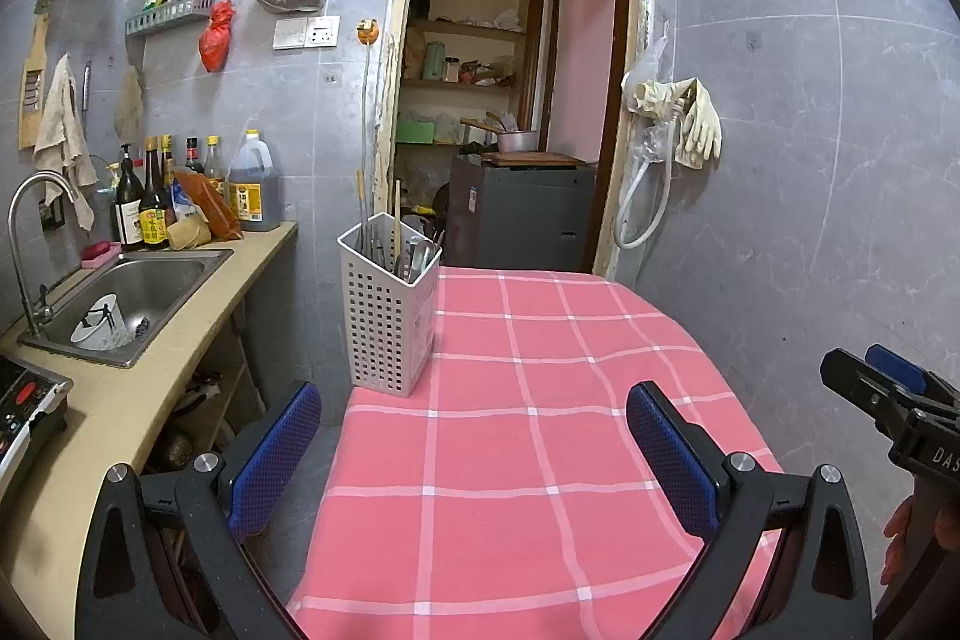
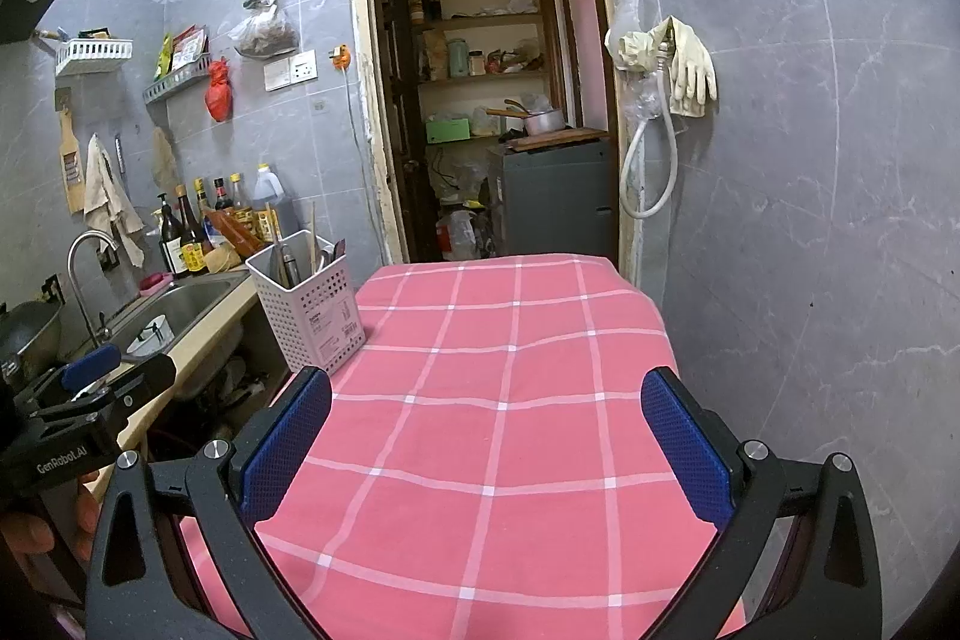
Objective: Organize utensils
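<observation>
Left wrist view: my left tongs [image 1: 474,454] and right tongs [image 2: 486,448] gape empty over the pink checked table [image 1: 510,430], slim slippery metal utensils [image 1: 414,253] upright in the white perforated plastic caddy [image 1: 384,316] at its far-left edge, best pinched mid-handle.

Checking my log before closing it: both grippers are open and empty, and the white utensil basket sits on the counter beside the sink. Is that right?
Not quite. The white utensil basket stands on the pink checked tablecloth, at the table's corner nearest the counter, as the left wrist view shows. The rest holds: the left gripper and right gripper are open and empty.
</observation>
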Tool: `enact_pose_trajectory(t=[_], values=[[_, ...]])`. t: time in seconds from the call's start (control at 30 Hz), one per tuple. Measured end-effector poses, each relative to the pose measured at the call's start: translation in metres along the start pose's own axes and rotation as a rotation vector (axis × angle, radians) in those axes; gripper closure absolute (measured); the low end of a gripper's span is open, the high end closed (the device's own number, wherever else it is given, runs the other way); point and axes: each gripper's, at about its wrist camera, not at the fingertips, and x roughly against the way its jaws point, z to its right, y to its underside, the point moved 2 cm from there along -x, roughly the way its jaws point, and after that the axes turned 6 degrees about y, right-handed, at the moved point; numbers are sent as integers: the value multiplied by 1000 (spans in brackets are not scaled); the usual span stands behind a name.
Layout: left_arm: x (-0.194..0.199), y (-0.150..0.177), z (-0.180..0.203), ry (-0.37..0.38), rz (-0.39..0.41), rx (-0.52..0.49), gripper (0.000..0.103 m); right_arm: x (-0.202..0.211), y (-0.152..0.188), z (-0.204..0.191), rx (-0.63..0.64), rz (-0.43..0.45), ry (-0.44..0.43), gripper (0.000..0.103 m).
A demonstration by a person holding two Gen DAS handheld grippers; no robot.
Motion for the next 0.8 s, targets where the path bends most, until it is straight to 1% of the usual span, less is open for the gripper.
enact_pose_trajectory(t=[0.23, 0.5, 0.8], values=[[0, 0, -7, 11, -13, 0, 0, -2, -3, 3, 2, -2, -3, 1], [0, -1, -8, 5, -25, 0, 0, -2, -2, 3, 2, -5, -2, 2], [-6, 0, -14, -11, -47, -5, 0, 4, 15, -1, 1, -21, 3, 2]])
